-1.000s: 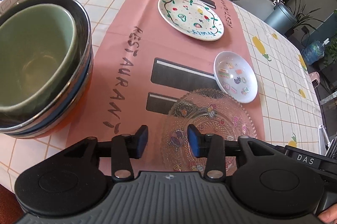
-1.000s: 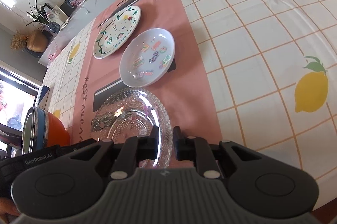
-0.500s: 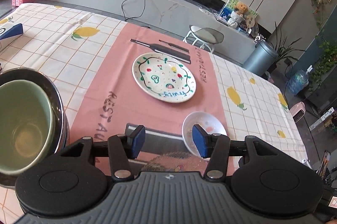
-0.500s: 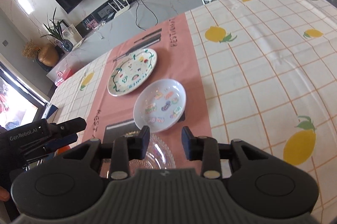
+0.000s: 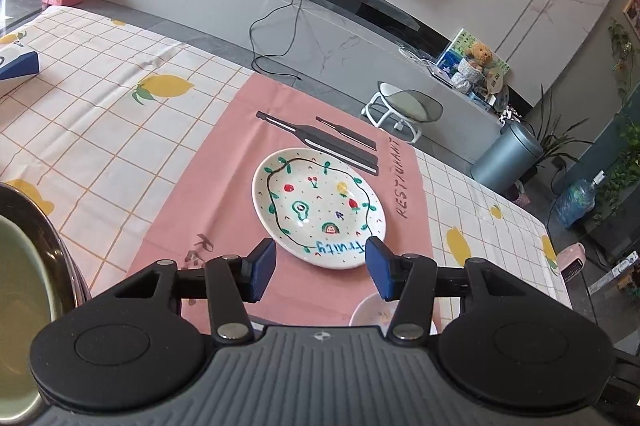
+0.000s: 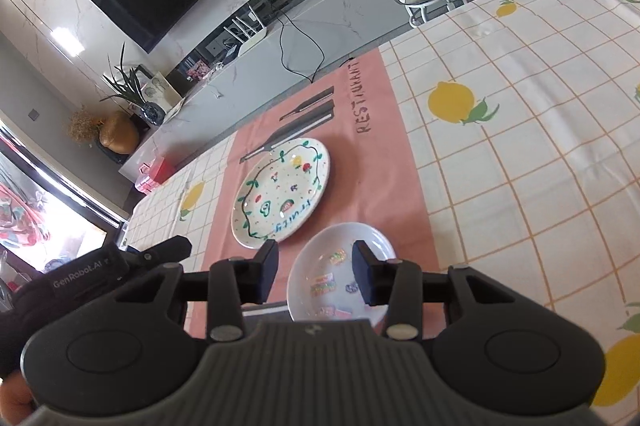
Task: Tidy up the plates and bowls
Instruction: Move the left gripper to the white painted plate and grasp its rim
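A white plate painted with fruit and the word "fruity" lies on the pink runner. Nearer to me is a small white dish with stickers, whose rim only peeks out in the left wrist view. At the far left edge stands a stack of bowls with a green bowl on top. My left gripper is open above the runner, nothing between its blue pads. My right gripper hangs over the sticker dish, jaws opening, empty. The glass plate is hidden.
The table wears a lemon-print checked cloth. A blue and white box sits at the left edge. Beyond the table are a round stool, a grey bin and a low TV bench. The other gripper's body shows at left.
Both grippers have risen and tipped up, so the glass plate dropped out of view and the room came in. The right jaws widened from nearly shut. The left jaws spread a little.
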